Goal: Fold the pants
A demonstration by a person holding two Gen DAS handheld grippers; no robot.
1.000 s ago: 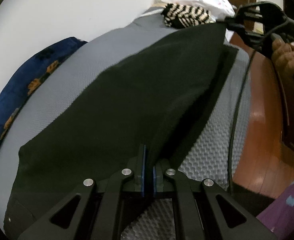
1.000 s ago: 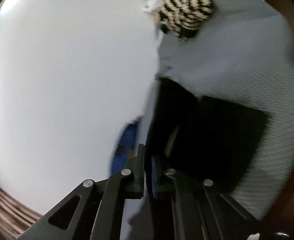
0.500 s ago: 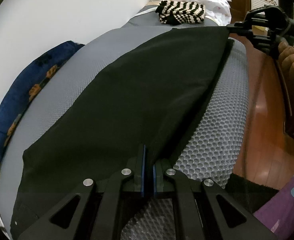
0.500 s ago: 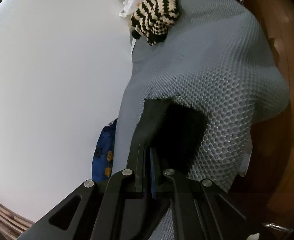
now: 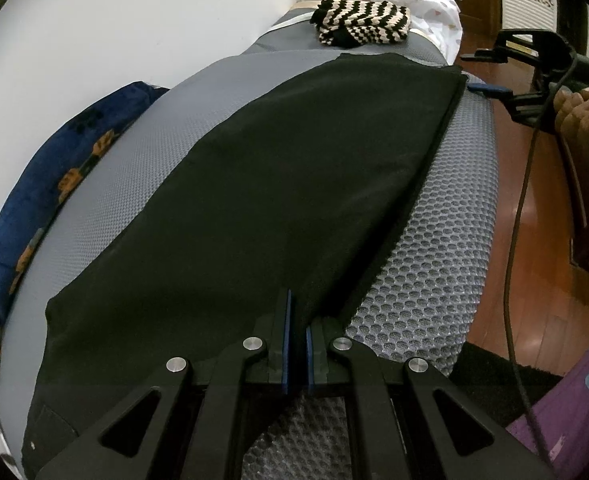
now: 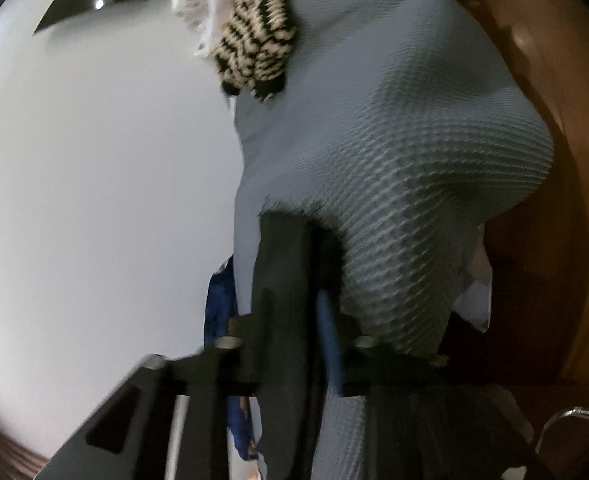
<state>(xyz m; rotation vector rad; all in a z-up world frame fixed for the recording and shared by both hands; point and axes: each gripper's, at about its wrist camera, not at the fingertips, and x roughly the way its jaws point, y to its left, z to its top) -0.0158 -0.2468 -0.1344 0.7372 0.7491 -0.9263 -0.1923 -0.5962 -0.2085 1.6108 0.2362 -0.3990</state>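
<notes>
Pants [image 5: 278,168] run lengthwise from left gripper [image 5: 298,344], pinching the near edge, to right gripper [image 5: 490,74], fingers apparently spread, just opened, at the far corner.

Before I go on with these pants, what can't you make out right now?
- Pants waistband end: left wrist view, cut off by the bottom edge and the left gripper.
- Right gripper pads: right wrist view, motion blur; jaws have just been opening, cloth between them.
- Under the top layer: hidden by the fold itself.

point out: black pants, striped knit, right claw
black pants [image 5: 278,184], left wrist view, middle of the flat panel
striped knit [image 5: 364,22], left wrist view, its centre
right claw [image 5: 490,74], left wrist view, gap between its fingertips
</notes>
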